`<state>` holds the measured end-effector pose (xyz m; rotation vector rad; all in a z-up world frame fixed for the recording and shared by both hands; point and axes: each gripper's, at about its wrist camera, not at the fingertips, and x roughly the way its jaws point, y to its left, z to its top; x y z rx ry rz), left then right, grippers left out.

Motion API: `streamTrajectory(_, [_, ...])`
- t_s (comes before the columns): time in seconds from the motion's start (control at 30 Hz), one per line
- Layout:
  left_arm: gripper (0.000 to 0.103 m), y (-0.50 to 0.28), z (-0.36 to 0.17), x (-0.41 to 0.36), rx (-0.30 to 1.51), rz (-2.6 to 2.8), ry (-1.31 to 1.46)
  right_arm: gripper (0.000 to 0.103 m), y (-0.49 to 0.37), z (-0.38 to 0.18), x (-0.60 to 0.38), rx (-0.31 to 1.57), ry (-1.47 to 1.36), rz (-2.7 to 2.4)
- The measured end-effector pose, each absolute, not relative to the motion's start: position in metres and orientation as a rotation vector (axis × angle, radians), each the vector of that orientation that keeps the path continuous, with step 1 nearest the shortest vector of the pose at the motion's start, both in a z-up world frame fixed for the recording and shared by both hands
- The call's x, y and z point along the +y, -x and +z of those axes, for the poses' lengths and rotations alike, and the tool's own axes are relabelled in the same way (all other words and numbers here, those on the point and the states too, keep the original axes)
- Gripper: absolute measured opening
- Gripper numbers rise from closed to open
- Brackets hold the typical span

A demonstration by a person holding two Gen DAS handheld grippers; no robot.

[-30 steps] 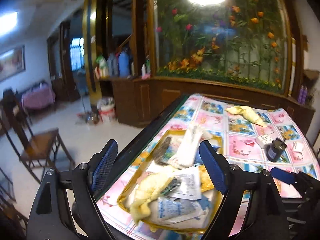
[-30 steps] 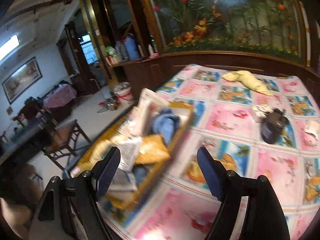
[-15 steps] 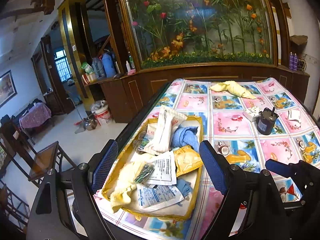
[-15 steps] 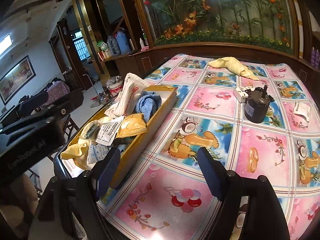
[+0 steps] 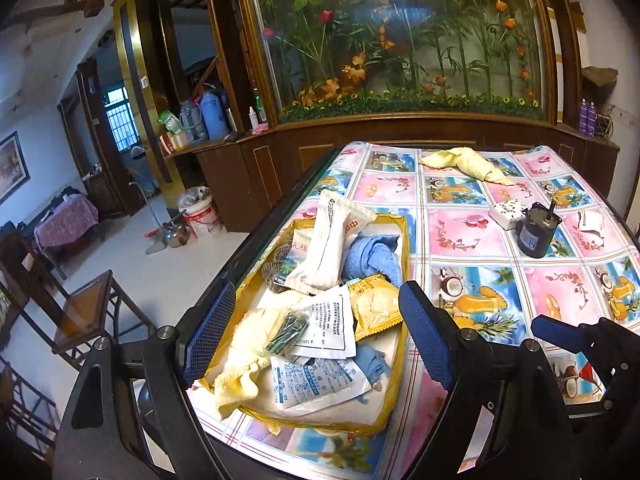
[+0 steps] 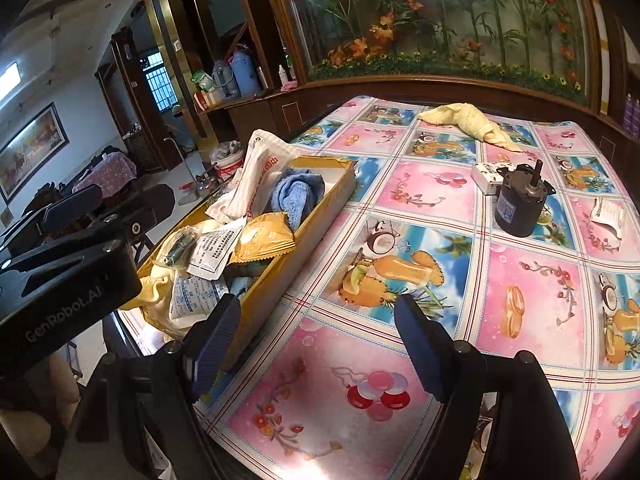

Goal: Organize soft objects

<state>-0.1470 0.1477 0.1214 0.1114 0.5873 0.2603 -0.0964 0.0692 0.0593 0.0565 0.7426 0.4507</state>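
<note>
A yellow cardboard box (image 5: 396, 392) (image 6: 316, 216) stands at the table's left edge. It holds a blue towel (image 5: 372, 258) (image 6: 298, 192), a yellow cloth (image 5: 248, 356), a long white packet (image 5: 334, 248) (image 6: 256, 176), an orange packet (image 5: 372, 308) (image 6: 266, 238) and several white sachets. A second yellow cloth (image 5: 468, 162) (image 6: 468, 122) lies at the table's far end. My left gripper (image 5: 316, 336) is open and empty, above the box's near end. My right gripper (image 6: 316, 344) is open and empty, over the tablecloth right of the box.
A black motor (image 5: 536, 234) (image 6: 520, 204) and a small white box (image 5: 506, 212) (image 6: 486, 172) stand at the right, with a white wrapper (image 6: 610, 214) beyond. A wooden cabinet with a flower display (image 5: 400, 40) backs the table. Chairs (image 5: 80, 316) stand on the floor at left.
Both grippers have pulled back and steadied, so the box and table show more fully. Both stay open and empty. Nothing on the table moved.
</note>
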Motion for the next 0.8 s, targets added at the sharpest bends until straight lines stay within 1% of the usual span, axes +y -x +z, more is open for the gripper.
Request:
streamTrajectory(0.37, [0.085,0.143,0.113,0.148,0.622,0.237,-0.104,0.079,0.095,0.055,0.065,0.769,-0.065,0.442])
streamTrajectory(0.8, [0.085,0.133,0.106,0.128,0.655,0.207,-0.143,0.079,0.09,0.051,0.042,0.78,-0.113,0.412])
